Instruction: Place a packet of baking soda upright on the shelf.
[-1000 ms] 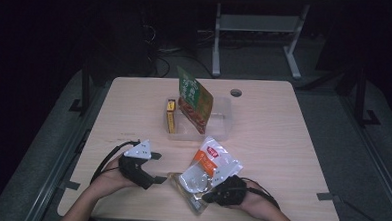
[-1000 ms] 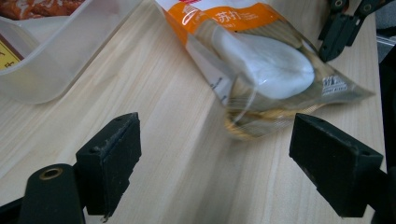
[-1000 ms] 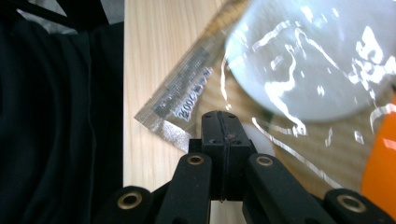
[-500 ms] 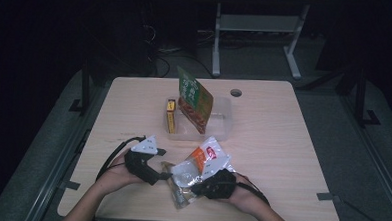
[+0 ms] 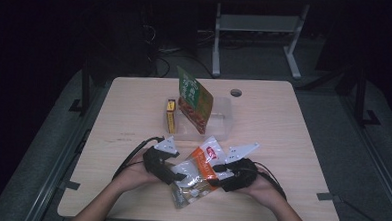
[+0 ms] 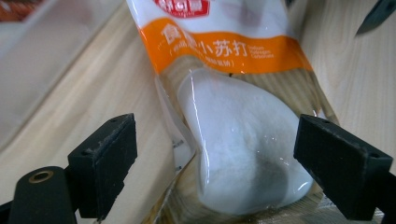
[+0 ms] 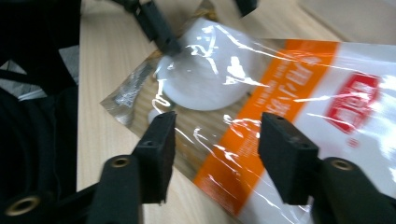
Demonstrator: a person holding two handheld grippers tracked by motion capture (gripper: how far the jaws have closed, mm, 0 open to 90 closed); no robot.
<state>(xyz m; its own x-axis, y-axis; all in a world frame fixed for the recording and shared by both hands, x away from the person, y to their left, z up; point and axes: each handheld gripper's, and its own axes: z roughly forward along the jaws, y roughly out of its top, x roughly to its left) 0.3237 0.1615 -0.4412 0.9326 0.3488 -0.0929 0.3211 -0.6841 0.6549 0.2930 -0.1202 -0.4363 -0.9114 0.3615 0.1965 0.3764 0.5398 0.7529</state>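
In the high view, the pouch lies on the table at the lower centre of the frame, between my left gripper and my right gripper. In the left gripper view my jaws stand wide apart, released, on both sides of the pouch; its white powder fills the middle of that frame and the orange band crosses the top. In the right gripper view my jaws have just been opening; the pouch lies between and beyond them, and the pads do not press it. This view also shows the red mark at the right. The high view alone shows the clear tray above the pouch, with a green bag and a yellow box.
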